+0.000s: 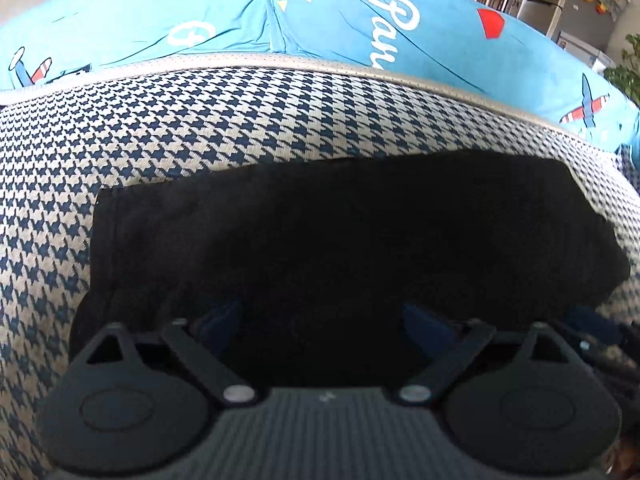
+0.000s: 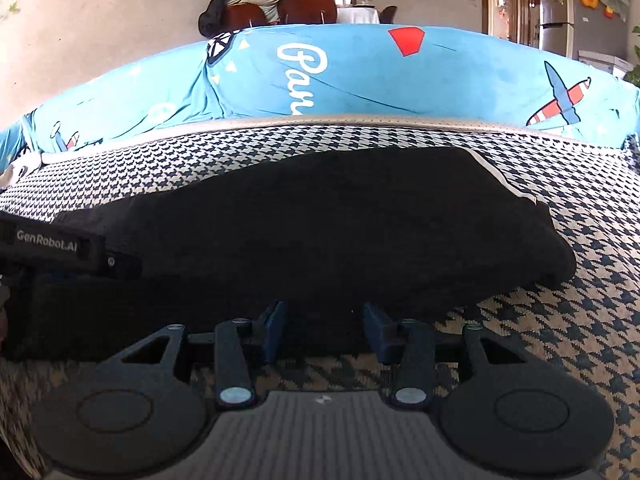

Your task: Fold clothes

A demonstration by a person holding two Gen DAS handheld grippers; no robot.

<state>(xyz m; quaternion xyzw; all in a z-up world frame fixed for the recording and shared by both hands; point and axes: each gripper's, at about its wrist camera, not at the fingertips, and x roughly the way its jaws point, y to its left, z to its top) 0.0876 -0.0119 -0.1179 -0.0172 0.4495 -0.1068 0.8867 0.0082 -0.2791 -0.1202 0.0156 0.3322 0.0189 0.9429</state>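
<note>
Black folded garment (image 1: 340,232) lies on a houndstooth-patterned cushion (image 1: 200,128) before a blue printed cover (image 1: 360,20); the left gripper (image 1: 322,316) stands over its near edge, jaws spread wide, nothing pinched. From the right wrist, the right gripper (image 2: 324,330) sits half-parted at the garment's near edge, clear of the cloth.

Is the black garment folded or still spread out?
Folded: the black garment lies as a compact, thick rectangle with doubled edges on the houndstooth cushion.
</note>
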